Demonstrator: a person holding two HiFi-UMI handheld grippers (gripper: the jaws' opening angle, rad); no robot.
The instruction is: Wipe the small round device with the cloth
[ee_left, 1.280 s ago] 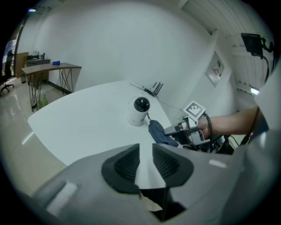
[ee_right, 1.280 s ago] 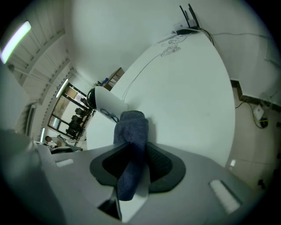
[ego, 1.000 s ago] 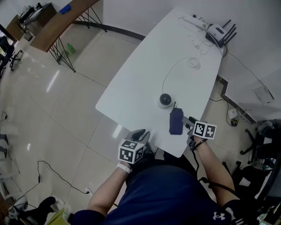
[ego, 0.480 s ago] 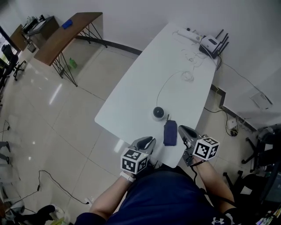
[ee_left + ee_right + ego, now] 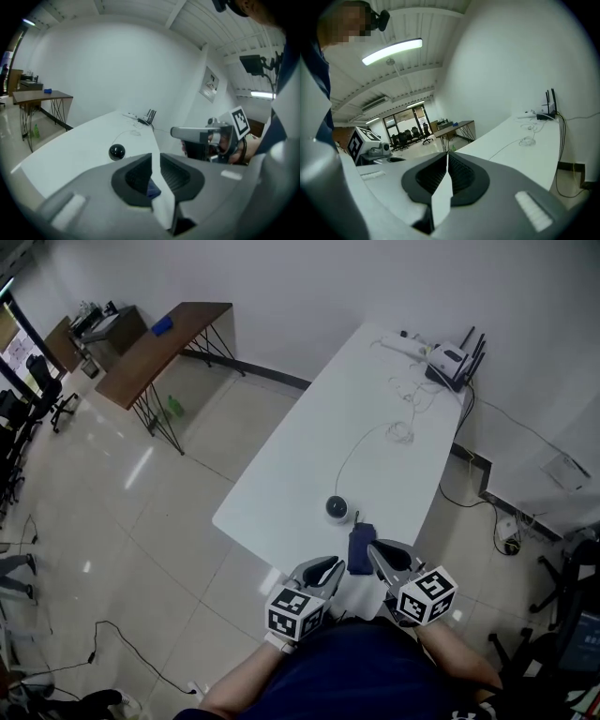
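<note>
The small round black device [image 5: 337, 508] sits on the white table [image 5: 309, 465], near its front end, with a thin white cable running away from it. A dark blue cloth [image 5: 361, 548] lies flat just behind it, toward me. My left gripper [image 5: 328, 565] hovers at the table's near edge, left of the cloth; its jaws are closing, a narrow gap remains, and nothing is between them. My right gripper [image 5: 374, 548] is shut and empty, its tips just right of the cloth's near end. The left gripper view shows the device [image 5: 116, 151] and the right gripper [image 5: 176, 133].
A router [image 5: 448, 360] with antennas, a power strip and coiled white cables [image 5: 405, 432] lie at the table's far end. A wooden desk [image 5: 159, 348] stands across the tiled floor at the left. More cables trail on the floor to the right.
Both grippers have drawn back toward me, to the table's near edge. The right gripper, open beside the cloth before, has shut on nothing. The cloth and device have not moved.
</note>
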